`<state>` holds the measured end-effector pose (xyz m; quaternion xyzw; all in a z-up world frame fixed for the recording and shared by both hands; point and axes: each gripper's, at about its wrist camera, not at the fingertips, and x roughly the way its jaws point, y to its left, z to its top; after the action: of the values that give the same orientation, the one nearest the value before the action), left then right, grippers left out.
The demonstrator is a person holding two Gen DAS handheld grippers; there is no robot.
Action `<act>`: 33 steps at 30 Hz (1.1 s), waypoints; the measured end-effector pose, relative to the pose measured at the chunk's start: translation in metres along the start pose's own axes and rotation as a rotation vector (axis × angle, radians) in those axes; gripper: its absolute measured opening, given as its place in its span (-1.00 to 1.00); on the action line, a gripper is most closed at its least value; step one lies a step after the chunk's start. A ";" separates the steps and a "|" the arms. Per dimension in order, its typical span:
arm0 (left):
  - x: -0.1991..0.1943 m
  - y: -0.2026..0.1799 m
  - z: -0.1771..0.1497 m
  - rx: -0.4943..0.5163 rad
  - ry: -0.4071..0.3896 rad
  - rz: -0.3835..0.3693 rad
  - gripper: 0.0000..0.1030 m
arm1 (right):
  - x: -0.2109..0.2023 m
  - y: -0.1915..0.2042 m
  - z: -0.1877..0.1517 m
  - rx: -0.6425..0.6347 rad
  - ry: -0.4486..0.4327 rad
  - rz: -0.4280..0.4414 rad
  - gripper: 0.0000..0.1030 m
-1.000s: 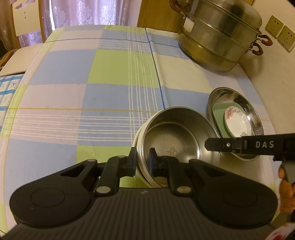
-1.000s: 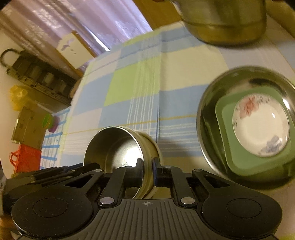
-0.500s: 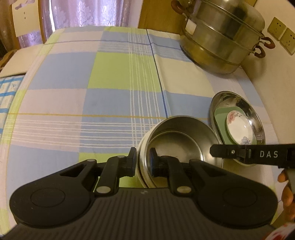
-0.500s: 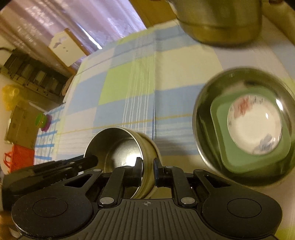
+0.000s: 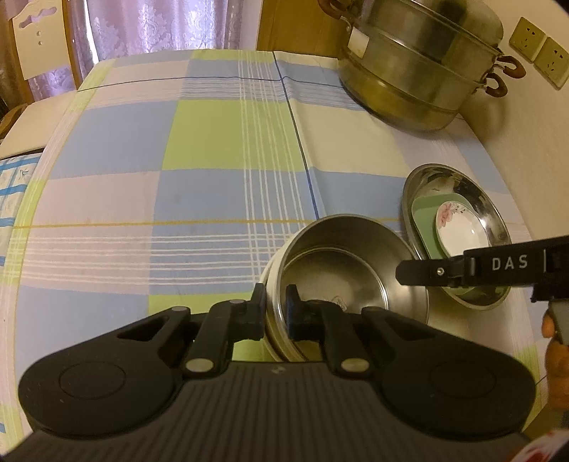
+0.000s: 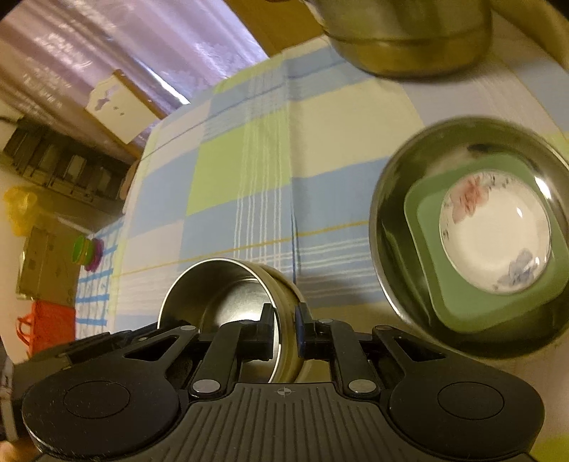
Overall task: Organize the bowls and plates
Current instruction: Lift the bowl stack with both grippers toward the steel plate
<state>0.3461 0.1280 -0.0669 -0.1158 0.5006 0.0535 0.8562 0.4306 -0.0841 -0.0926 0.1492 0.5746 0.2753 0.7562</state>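
Observation:
A round steel bowl (image 5: 341, 270) is held above the checked tablecloth (image 5: 199, 149). My left gripper (image 5: 275, 302) is shut on its near-left rim. My right gripper (image 6: 284, 320) is shut on the opposite rim of the same bowl (image 6: 220, 295); its fingers (image 5: 426, 272) show from the right in the left wrist view. To the right sits a wide steel dish (image 5: 494, 213) holding a green square plate (image 5: 423, 209) and a white flowered saucer (image 5: 458, 231). The stack also shows in the right wrist view: dish (image 6: 387, 227), green plate (image 6: 426, 248), saucer (image 6: 494, 231).
A large steel steamer pot (image 5: 419, 60) stands at the back right of the table, also seen in the right wrist view (image 6: 409, 32). A wall with sockets (image 5: 540, 53) is on the right. A chair back (image 5: 35, 39) and curtains lie beyond the far edge.
Both grippers have lifted the steel bowl slightly and carried it towards me and a little right; the table and dish stack look further below.

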 end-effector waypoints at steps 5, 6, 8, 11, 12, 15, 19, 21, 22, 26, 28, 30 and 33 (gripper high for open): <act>0.002 -0.002 0.003 0.011 0.008 0.008 -0.83 | 0.001 0.002 0.007 0.038 0.038 -0.026 -0.76; 0.003 -0.001 0.004 0.006 0.014 0.002 -0.82 | 0.002 0.005 0.007 0.025 0.038 -0.037 -0.77; 0.004 0.001 0.004 -0.003 0.024 -0.003 -0.80 | 0.003 0.010 0.005 -0.022 0.038 -0.059 -0.75; 0.002 0.002 0.003 -0.002 0.022 0.015 -0.59 | 0.002 0.021 0.000 -0.148 0.018 -0.107 -0.57; 0.002 0.002 0.003 -0.002 0.022 0.022 -0.55 | 0.003 0.024 -0.002 -0.178 0.013 -0.122 -0.52; 0.006 0.003 0.002 -0.009 0.035 0.028 -0.47 | 0.008 0.024 -0.006 -0.201 0.006 -0.136 -0.43; 0.014 0.002 0.000 -0.014 0.054 0.025 -0.47 | 0.017 0.019 -0.007 -0.191 0.027 -0.154 -0.42; 0.017 -0.001 -0.001 -0.009 0.062 0.026 -0.47 | 0.019 0.020 -0.008 -0.194 0.028 -0.161 -0.43; 0.018 -0.002 -0.001 -0.004 0.064 0.027 -0.47 | 0.020 0.021 -0.009 -0.197 0.030 -0.168 -0.43; 0.020 -0.006 -0.001 0.015 0.054 0.037 -0.48 | 0.025 0.026 -0.007 -0.212 0.046 -0.197 -0.43; 0.020 -0.006 0.000 0.014 0.054 0.033 -0.49 | 0.029 0.028 -0.007 -0.215 0.062 -0.203 -0.43; 0.021 -0.006 0.000 0.016 0.054 0.030 -0.51 | 0.031 0.029 -0.009 -0.218 0.074 -0.212 -0.43; 0.021 -0.006 -0.001 0.022 0.050 0.031 -0.53 | 0.034 0.030 -0.009 -0.218 0.075 -0.215 -0.43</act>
<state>0.3572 0.1215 -0.0846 -0.0998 0.5241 0.0584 0.8437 0.4211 -0.0412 -0.1057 -0.0069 0.5817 0.2589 0.7711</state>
